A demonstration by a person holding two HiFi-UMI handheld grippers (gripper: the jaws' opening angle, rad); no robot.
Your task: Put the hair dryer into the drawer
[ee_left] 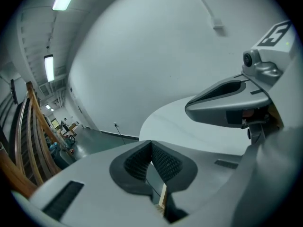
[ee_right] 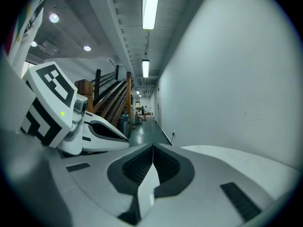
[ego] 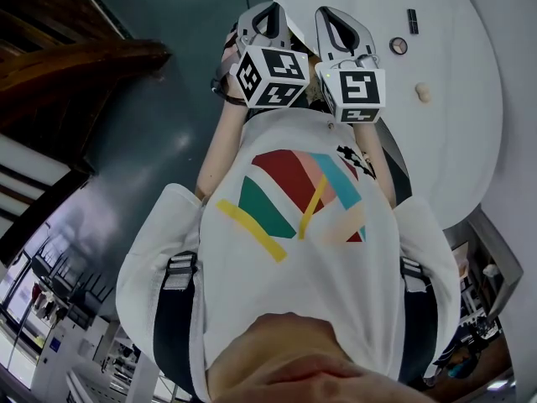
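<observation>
No hair dryer and no drawer show in any view. In the head view both grippers are held up side by side in front of a person's chest, over the dark floor near a round white table (ego: 470,141). My left gripper (ego: 267,11) is shut with nothing in it, and in the left gripper view its pads (ee_left: 163,162) meet in a line. My right gripper (ego: 336,17) is also shut and empty, and its pads (ee_right: 163,167) touch in the right gripper view. Each gripper view shows the other gripper alongside: the right one (ee_left: 227,103) and the left one (ee_right: 94,131).
On the white table lie a small round thing (ego: 398,46), a dark bar (ego: 413,20) and a small beige piece (ego: 423,91). A wooden staircase (ee_right: 111,100) runs along a corridor beside a plain white wall (ee_right: 227,79). The floor (ego: 159,124) is dark green.
</observation>
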